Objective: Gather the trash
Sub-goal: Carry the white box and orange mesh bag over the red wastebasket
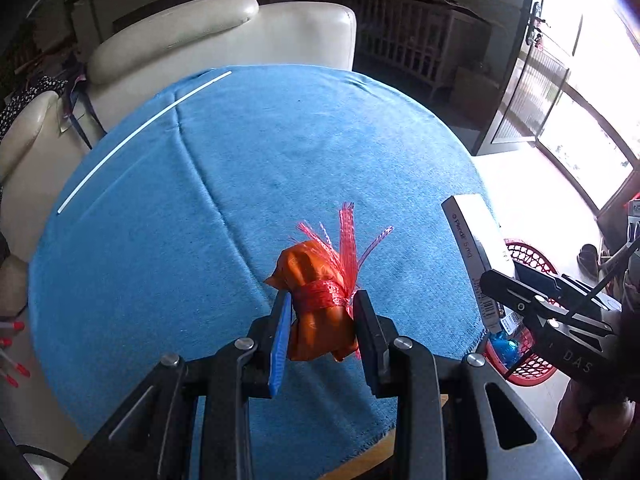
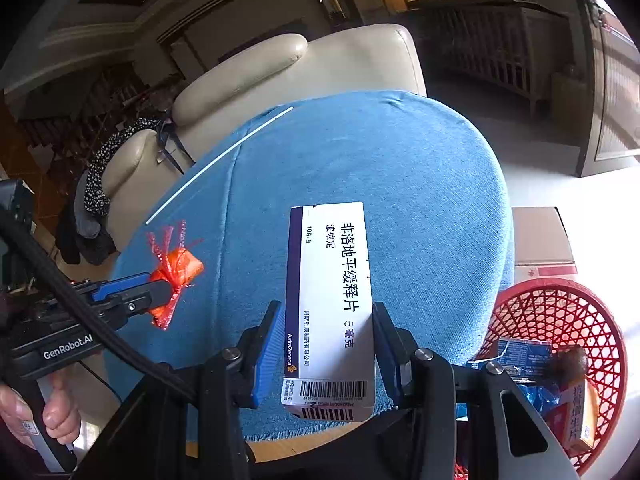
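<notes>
One bundle (image 1: 320, 304), one box (image 2: 330, 304), one basket (image 2: 560, 320).

The box (image 2: 330, 308) reads "AstraZeneca", "非洛地平缓释片" and "5 毫克"; at nine o'clock, the left gripper (image 2: 168, 294) body says "GenRobot.AI".

The cloth (image 1: 248, 184) is blue. The bundle (image 1: 320, 308) is orange, tied with red netting. The box (image 2: 332, 304) is white with a purple stripe. The basket (image 2: 560, 320), at four o'clock, is red.

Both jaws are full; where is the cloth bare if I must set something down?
The blue cloth is bare between the white stick and its far edge by the armchair. The red basket beside the table already holds trash.
</notes>
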Demonstrator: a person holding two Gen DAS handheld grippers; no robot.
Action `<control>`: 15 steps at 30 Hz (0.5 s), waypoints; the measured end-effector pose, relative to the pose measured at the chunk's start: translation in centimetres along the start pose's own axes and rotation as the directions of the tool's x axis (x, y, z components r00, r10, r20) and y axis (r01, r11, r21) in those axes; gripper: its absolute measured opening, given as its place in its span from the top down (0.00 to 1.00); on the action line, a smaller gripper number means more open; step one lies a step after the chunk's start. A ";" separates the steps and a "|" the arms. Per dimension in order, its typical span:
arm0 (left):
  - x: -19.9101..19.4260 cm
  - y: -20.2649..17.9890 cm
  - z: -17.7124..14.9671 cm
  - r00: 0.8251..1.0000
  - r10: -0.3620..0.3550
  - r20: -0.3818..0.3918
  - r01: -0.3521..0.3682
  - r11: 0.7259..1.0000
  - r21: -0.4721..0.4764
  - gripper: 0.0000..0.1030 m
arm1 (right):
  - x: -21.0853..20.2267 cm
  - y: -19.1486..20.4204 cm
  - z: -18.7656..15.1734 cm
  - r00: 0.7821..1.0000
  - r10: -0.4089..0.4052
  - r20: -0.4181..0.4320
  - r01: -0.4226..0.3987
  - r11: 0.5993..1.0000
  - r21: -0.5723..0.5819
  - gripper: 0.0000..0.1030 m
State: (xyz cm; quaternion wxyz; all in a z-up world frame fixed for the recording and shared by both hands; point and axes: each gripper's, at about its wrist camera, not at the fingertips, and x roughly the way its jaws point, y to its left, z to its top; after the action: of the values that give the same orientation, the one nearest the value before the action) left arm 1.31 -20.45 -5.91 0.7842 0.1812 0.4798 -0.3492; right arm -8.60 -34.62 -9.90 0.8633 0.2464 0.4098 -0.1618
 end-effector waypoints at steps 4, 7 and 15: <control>0.1 -0.8 0.2 1.000 -0.007 -0.002 0.007 1.000 0.012 0.68 | -0.4 -0.8 0.0 1.000 -0.002 0.009 0.001 1.000 0.021 0.55; 0.2 -1.3 0.4 1.000 -0.012 0.000 0.012 1.000 0.022 0.68 | -0.8 -1.3 -0.1 1.000 -0.005 0.017 0.004 0.999 0.036 0.55; 0.2 -2.8 0.6 1.000 -0.026 -0.001 0.026 0.998 0.056 0.68 | -1.6 -2.7 -0.6 0.999 -0.019 0.026 0.017 0.998 0.062 0.55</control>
State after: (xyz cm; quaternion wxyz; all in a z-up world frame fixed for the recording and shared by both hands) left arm -0.28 -22.90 -5.67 0.7743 0.1968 0.4722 -0.3727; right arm -11.23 -36.40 -9.72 0.8591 0.2670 0.3952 -0.1855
